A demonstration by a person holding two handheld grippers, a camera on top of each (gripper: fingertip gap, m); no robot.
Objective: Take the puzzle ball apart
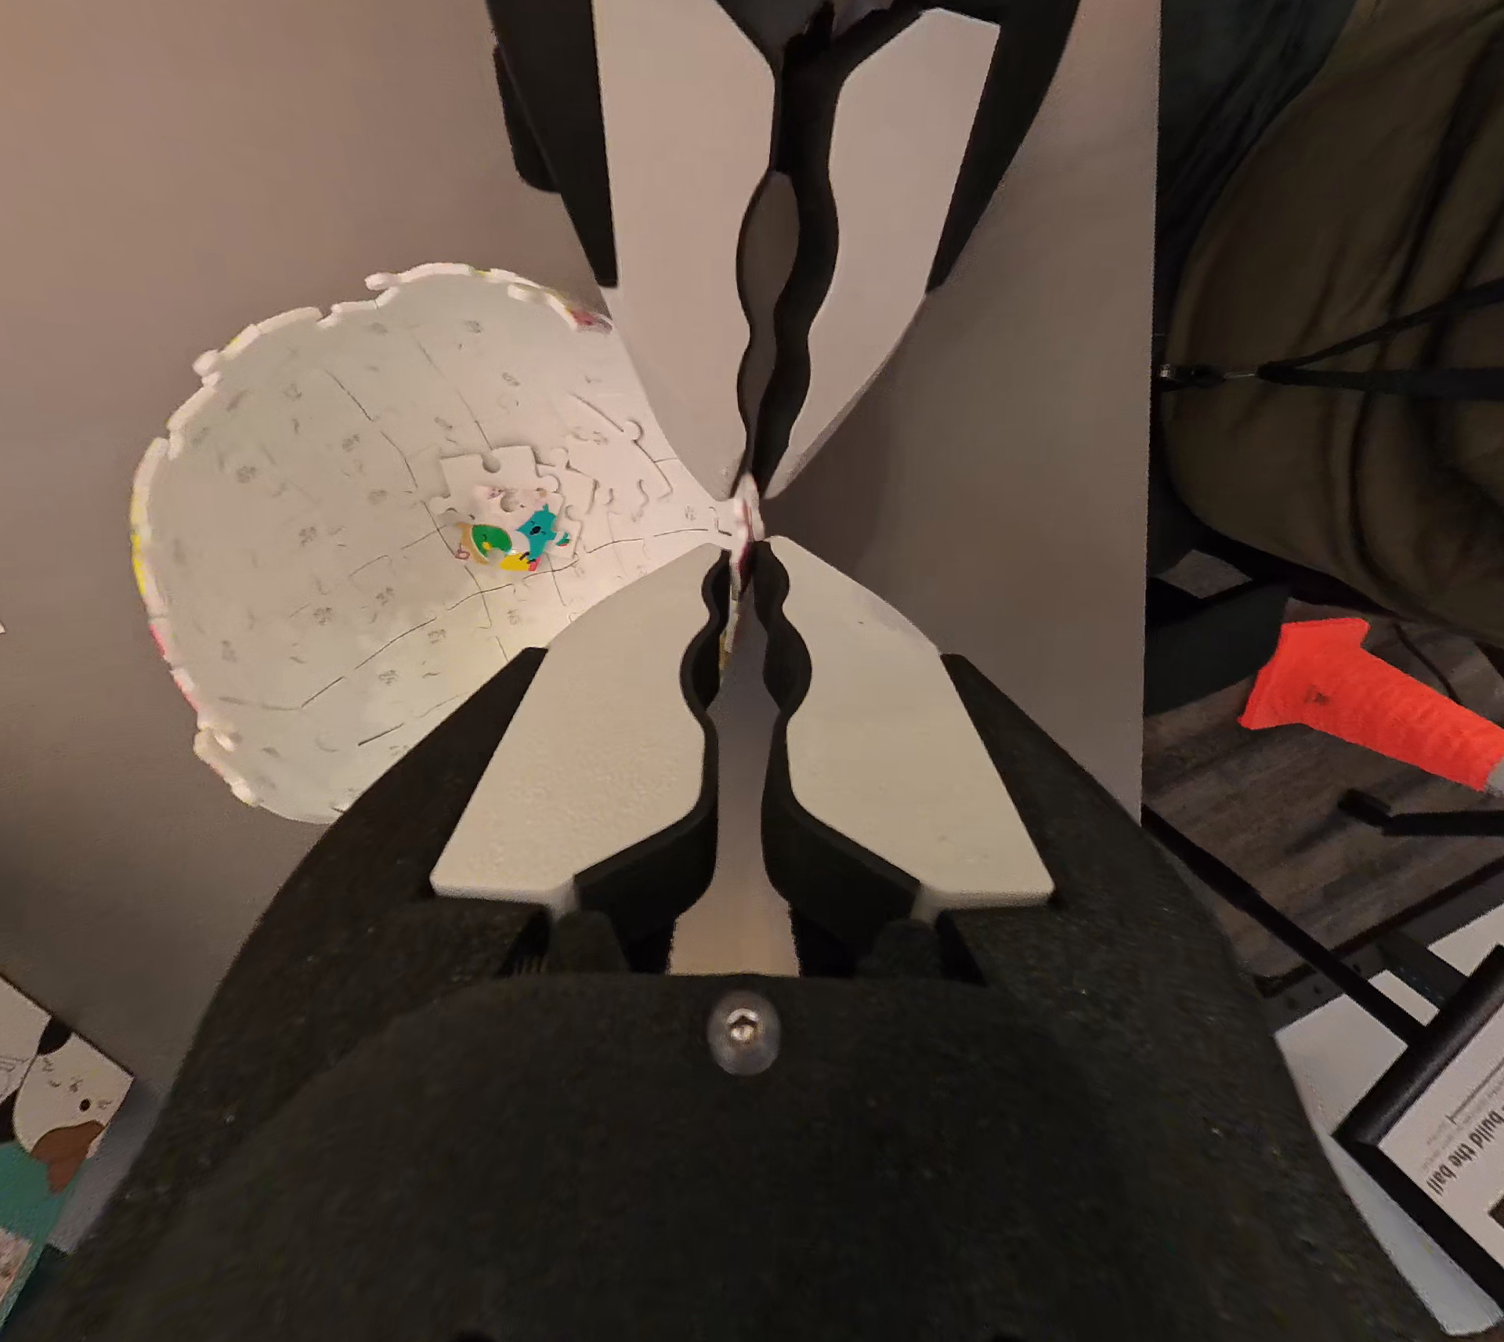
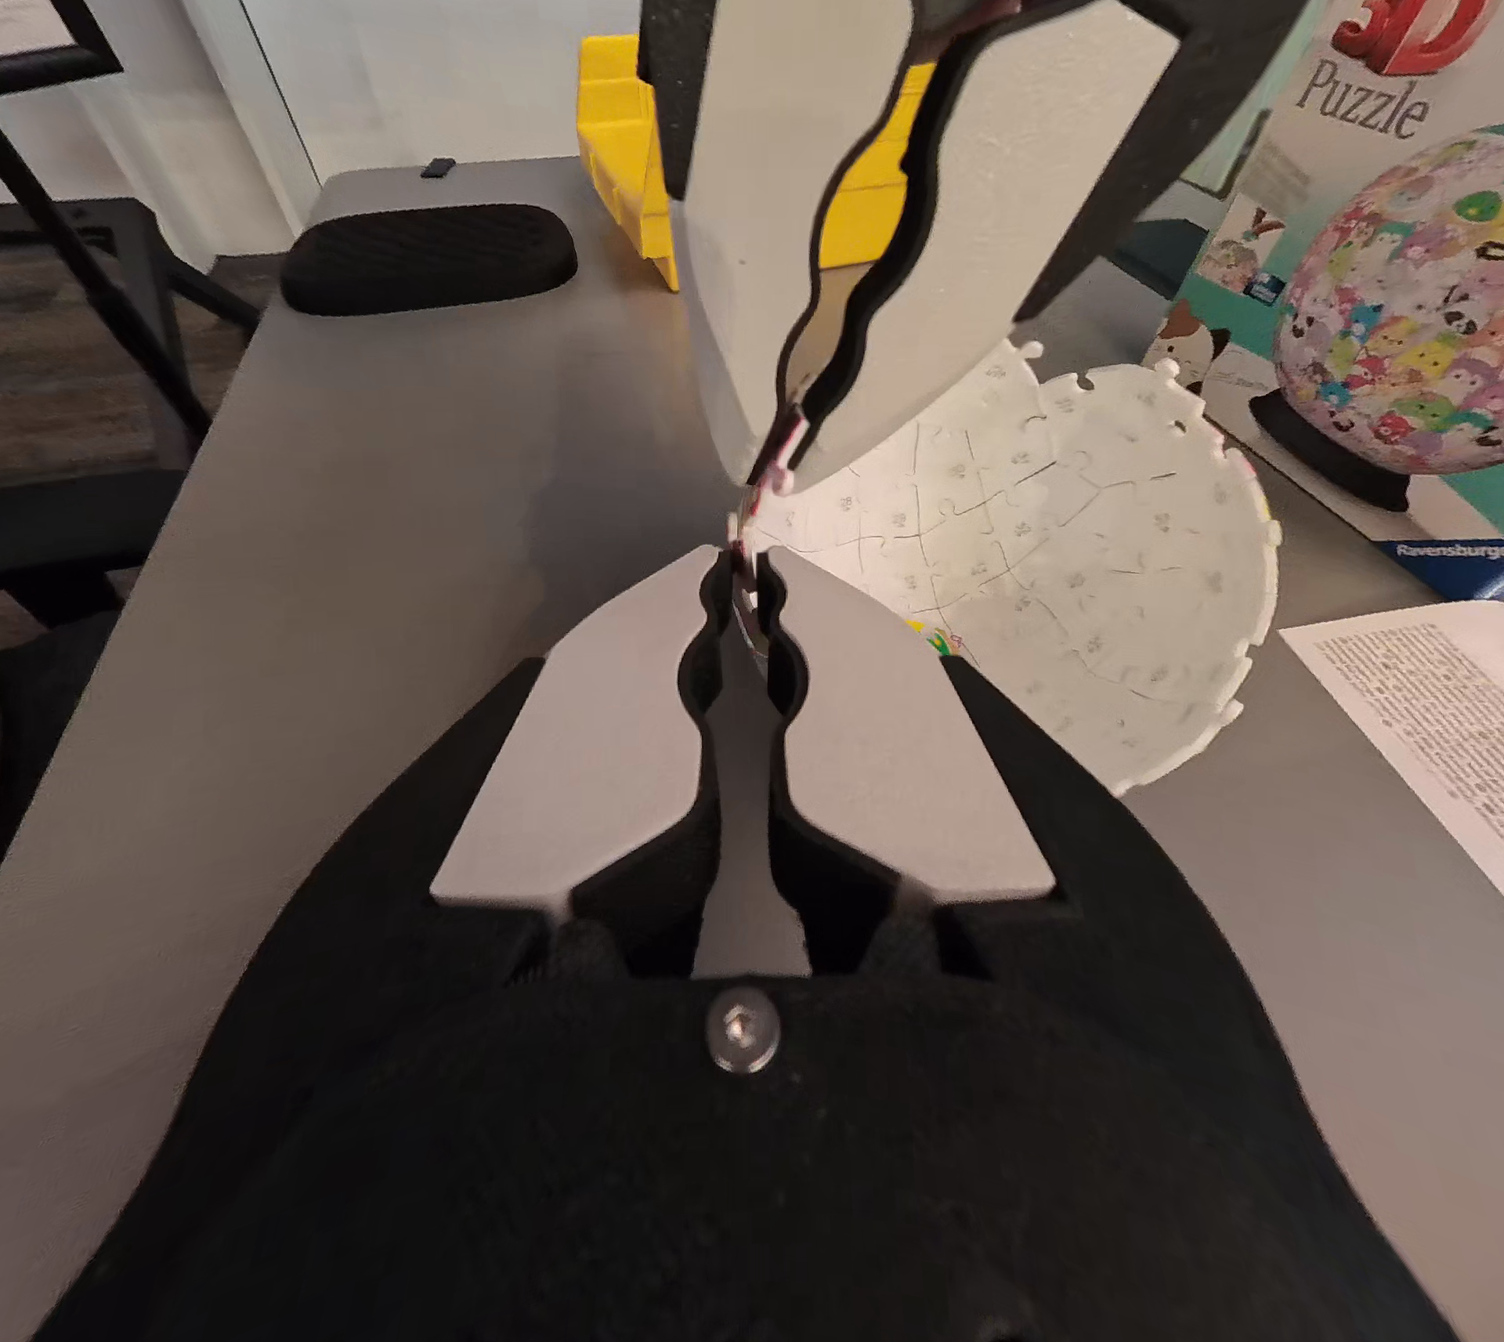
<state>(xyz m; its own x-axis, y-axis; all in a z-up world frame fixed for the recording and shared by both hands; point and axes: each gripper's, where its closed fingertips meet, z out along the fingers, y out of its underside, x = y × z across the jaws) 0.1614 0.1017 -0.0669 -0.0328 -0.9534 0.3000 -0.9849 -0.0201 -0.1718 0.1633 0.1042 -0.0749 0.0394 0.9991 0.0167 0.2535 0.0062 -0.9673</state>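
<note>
The puzzle ball is an open half shell (image 1: 325, 554), white inside, held over the grey table (image 1: 203, 123); a few loose pieces (image 1: 513, 534), some coloured, lie in its bottom. My left gripper (image 1: 739, 558) is shut on the shell's rim. My right gripper (image 1: 753, 485) comes in from the top, tip to tip with it, shut on the rim just beside. In the right wrist view the shell (image 2: 1058, 570) sits to the right. My right gripper (image 2: 745, 565) pinches the rim edge, and the left gripper (image 2: 785, 460) above it pinches a pink-edged rim piece (image 2: 783, 481).
The puzzle's box (image 2: 1383, 228) stands at the right, with a printed sheet (image 2: 1424, 717) in front of it. A yellow bin (image 2: 618, 163) and a black pad (image 2: 431, 257) sit at the far end. A person in olive clothing (image 1: 1343, 326), an orange object (image 1: 1367, 709) and a framed sign (image 1: 1449, 1140) lie past the table edge. Left and right tips are no more than a few centimetres apart.
</note>
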